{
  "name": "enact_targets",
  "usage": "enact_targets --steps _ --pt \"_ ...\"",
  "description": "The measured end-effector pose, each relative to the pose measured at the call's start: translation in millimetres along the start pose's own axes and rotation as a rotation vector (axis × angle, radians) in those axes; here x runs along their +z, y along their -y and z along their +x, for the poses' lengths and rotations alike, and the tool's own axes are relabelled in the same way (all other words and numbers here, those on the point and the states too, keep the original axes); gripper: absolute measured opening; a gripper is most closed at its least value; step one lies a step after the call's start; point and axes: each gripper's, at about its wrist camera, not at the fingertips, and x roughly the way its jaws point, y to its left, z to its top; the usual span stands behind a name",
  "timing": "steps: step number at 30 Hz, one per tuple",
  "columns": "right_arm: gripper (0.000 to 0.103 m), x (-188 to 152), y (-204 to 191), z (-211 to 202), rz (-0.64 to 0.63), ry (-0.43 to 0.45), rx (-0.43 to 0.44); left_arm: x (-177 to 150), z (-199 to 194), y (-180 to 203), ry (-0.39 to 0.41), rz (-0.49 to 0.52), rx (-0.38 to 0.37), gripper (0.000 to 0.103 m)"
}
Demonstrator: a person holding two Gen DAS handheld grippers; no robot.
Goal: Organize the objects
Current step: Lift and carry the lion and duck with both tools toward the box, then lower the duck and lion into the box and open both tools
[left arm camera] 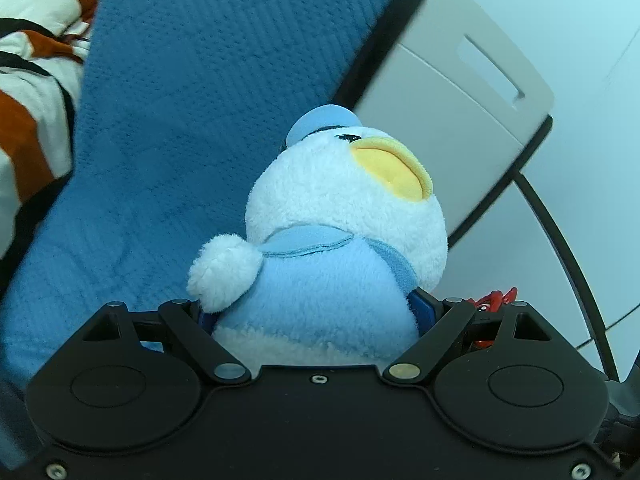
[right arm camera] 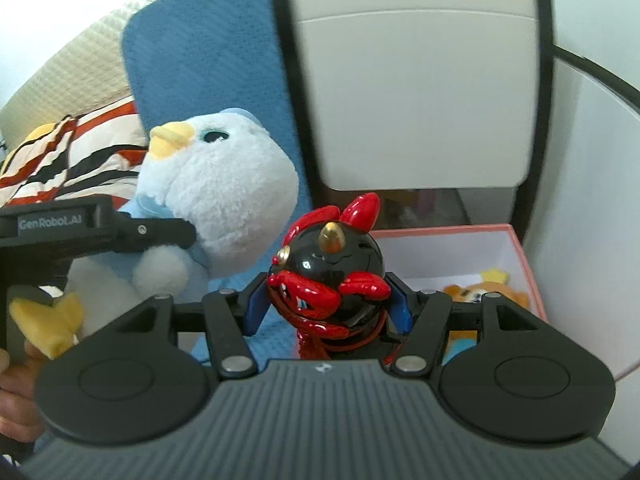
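Jaws half-hidden behind plush duck [left arm camera: 332,240], figurine [right arm camera: 328,276]

We counted one plush duck [right arm camera: 216,184], one red-and-black figurine [right arm camera: 332,276], one pink box [right arm camera: 520,264] and two grippers, the left gripper [left arm camera: 316,312] and the right gripper [right arm camera: 328,308].

surface: blue textured blanket [left arm camera: 180,80] spread below my tongs | on it, left: striped orange, black and white cloth [left arm camera: 36,60] | right, beside blanket: pink-rimmed box [right arm camera: 516,256], a small orange plush [right arm camera: 484,292] lying inside
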Motion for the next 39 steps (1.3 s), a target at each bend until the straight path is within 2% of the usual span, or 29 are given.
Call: enact_targets --steps 8,17,26,34,39 --pt "0.063 -18.9 56.3 2.5 0.072 -0.042 -0.049 -21.4 40.4 33.0 -0.059 0.029 -0.019 0.086" --pt "0.063 -50.2 97.0 21.8 0.137 -0.108 -0.089 -50.7 87.3 51.4 -0.141 0.046 -0.003 0.086" --pt "0.063 -86.9 112.3 51.2 0.18 -0.198 -0.108 -86.4 122.9 56.1 -0.248 0.097 0.039 0.086" --pt "0.063 -85.7 101.7 60.9 0.155 -0.209 -0.139 -99.7 135.8 47.5 -0.326 0.086 0.054 0.086" --pt "0.064 -88.6 101.9 62.2 0.181 -0.217 -0.145 -97.9 129.5 46.5 -0.321 0.085 -0.004 0.087"
